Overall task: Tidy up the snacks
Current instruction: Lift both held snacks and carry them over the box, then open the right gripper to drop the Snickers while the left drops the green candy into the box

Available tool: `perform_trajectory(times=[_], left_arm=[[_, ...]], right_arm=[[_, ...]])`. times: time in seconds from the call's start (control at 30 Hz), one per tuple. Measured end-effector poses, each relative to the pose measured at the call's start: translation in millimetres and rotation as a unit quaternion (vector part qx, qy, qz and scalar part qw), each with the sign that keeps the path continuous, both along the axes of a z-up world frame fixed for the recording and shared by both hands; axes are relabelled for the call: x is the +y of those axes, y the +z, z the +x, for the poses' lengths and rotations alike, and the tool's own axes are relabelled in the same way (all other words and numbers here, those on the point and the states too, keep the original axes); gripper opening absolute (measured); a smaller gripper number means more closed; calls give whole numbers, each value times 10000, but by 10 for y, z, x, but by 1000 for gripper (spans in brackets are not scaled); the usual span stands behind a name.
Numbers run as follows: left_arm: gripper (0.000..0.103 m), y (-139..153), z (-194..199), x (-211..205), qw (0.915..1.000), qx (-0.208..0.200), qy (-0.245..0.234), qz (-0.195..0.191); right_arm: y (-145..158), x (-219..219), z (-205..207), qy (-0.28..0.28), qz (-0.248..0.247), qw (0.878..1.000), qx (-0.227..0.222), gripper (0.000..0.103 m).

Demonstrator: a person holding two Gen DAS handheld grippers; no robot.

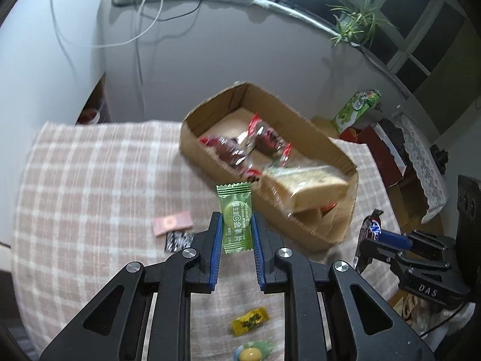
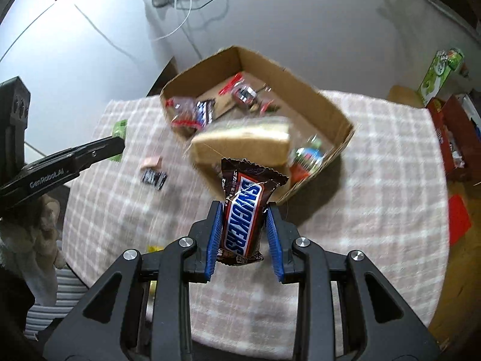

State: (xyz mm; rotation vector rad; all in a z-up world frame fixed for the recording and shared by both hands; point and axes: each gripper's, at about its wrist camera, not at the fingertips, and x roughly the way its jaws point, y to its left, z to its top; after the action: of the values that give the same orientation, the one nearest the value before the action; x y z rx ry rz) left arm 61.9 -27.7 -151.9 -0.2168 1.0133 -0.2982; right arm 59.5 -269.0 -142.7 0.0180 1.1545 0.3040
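so both hands are loaded right now. the left gripper (image 1: pixel 237 225) is clamped on a green plum candy packet (image 1: pixel 234 216), pads squeezing its long sides, packet standing up along the fingers with its crimped top poking out past the tips. the right gripper (image 2: pixel 243 228) is closed on a snickers bar (image 2: pixel 245 207), also held lengthwise along the fingers, top end sticking out forward.

the thing that matters for the drop: the cardboard box (image 1: pixel 303 120) sits ahead of both grippers on the checked cloth of the worktop (image 1: pixel 90 180). from the left wrist view it's ahead and off to the right, from the right wrist view it's pretty much dead ahead, just past the bar's tip. so i'd say the right hand has the straighter line in, and the left needs to swing rightward to get over the rim.

the near end of the box is already hogged by a wrapped slice of bread (image 2: pixel 243 141), with red-wrapped snacks (image 1: pixel 240 147) further back. i'd guess the open floor toward the far corner is the better landing spot, so both need to carry over the bread first.

still loose on the cloth: a pink packet (image 1: pixel 171 222), a black-and-white one (image 1: pixel 179 240), a yellow candy (image 1: pixel 250 320) and a round one (image 1: pixel 252 353) below the left gripper. so the job looks maybe halfway done.
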Motion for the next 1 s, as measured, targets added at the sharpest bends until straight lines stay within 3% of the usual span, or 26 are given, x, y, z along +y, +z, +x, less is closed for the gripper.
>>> perform_trajectory(times=[0.43,1.0], left_arm=[[17,111,311,-396,9993,-181,-305,126],[17,-39,724,-705,9982,98,-541,259]], right_arm=[[19,-169,453,-192,-163,9996,-154,30],[-206,-192,748,-214,-138,9996,101,28]])
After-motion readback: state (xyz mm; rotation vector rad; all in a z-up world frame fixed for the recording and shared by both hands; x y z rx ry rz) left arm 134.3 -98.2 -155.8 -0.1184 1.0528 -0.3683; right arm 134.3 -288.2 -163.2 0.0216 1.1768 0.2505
